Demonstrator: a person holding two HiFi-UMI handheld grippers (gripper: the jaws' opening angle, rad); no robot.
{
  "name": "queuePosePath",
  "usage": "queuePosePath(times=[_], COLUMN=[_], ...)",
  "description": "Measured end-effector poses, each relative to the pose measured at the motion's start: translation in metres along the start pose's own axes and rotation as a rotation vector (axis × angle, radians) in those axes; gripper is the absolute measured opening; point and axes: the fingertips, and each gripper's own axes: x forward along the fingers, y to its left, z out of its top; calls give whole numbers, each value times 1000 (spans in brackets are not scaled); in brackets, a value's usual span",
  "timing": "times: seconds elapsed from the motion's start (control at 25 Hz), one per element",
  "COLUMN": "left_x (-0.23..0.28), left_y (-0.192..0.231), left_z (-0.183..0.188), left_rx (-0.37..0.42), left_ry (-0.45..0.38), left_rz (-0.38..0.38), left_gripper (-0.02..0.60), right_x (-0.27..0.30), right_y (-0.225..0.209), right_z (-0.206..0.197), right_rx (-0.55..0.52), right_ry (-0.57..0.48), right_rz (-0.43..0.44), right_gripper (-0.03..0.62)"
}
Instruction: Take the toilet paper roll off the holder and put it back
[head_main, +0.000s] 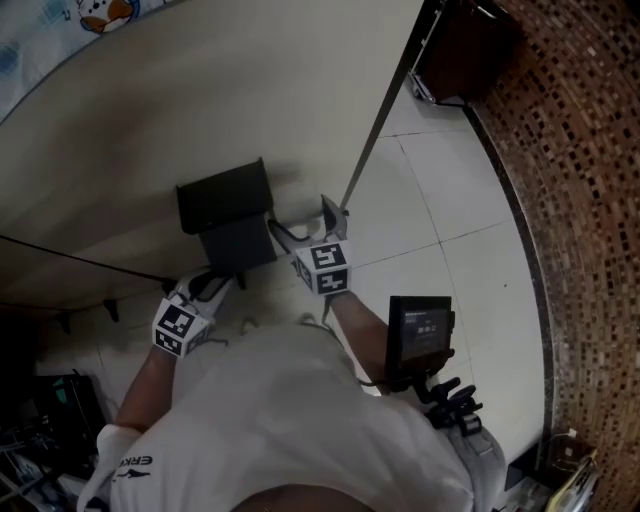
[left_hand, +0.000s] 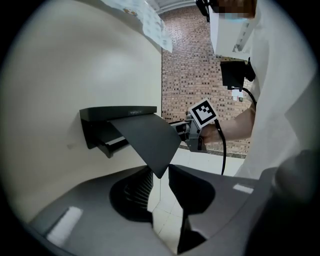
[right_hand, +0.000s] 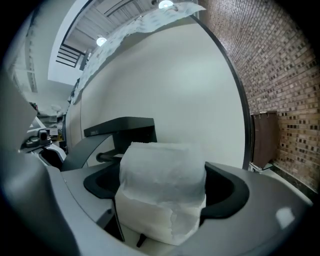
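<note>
The right claw (right_hand: 167, 189) is clamping the toilet paper roll (right_hand: 161, 170): its two jaws are standing wide apart with the white roll filling the space between them, a loose, wrinkled sheet draping down the front of the roll. The roll is sitting off the holder (right_hand: 120, 131), near it and a little out from the cream wall (right_hand: 190, 85), with the holder's dark bar (right_hand: 106, 157) showing bare under the raised cover. In the head view the black holder (head_main: 225, 212) is sticking out of the wall, and the two marker cubes are flanking it from below, the right one (head_main: 326, 268) just beside its lower right corner. The left claw (left_hand: 160, 186) is reaching up under the holder's cover (left_hand: 150, 140), which is tilting out from the wall; the jaws are standing a narrow gap apart and the cover's lower corner is dipping into that gap, though whether the pads are pressing on it cannot be told. Pale floor tiles (head_main: 450, 200) are running beside a brown mosaic wall (head_main: 590, 200), and a small dark screen (head_main: 420, 335) is hanging at the person's waist.
</note>
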Motion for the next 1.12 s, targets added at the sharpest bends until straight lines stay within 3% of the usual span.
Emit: queuePosePath(times=[0.56,1.12], left_x=[-3,-4], left_y=[-1,-1], left_z=[2,0], left_rx=[6,12], left_ry=[4,9], left_rz=[-15,-22], left_gripper=[97,98], right_x=[15,17], right_y=[26,41], right_z=[1,5], right_rx=[-6,-61], right_ry=[-6,-29], right_rz=[103,309], right_gripper=[520,509])
